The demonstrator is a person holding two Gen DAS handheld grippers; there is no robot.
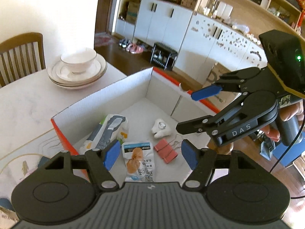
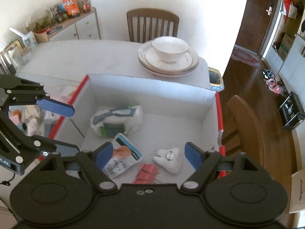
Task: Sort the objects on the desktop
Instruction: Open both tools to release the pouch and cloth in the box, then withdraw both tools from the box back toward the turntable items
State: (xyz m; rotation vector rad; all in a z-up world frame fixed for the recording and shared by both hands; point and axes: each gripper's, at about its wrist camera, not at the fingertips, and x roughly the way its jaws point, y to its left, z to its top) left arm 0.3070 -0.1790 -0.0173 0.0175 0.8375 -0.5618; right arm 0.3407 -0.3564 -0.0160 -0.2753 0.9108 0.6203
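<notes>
**Both grippers empty above a part-filled box**

Left gripper [image 1: 150, 155] and right gripper [image 2: 148, 156] hang over the cardboard box [image 1: 106, 103], each with its blue pads spread apart and nothing between them.

Inside the box lie four sorted things: a large white-and-grey pouch [image 2: 117, 120] toward the far wall, a snack packet [image 1: 138, 161] nearer the middle, pink binder clips [image 1: 165, 150] beside it, and a white tooth-shaped plush [image 2: 169, 159] next to the clips.

Outside the box's red edge, a blurred heap of small items [image 2: 28, 118] apparently awaits sorting, so the job looks partly done.
</notes>
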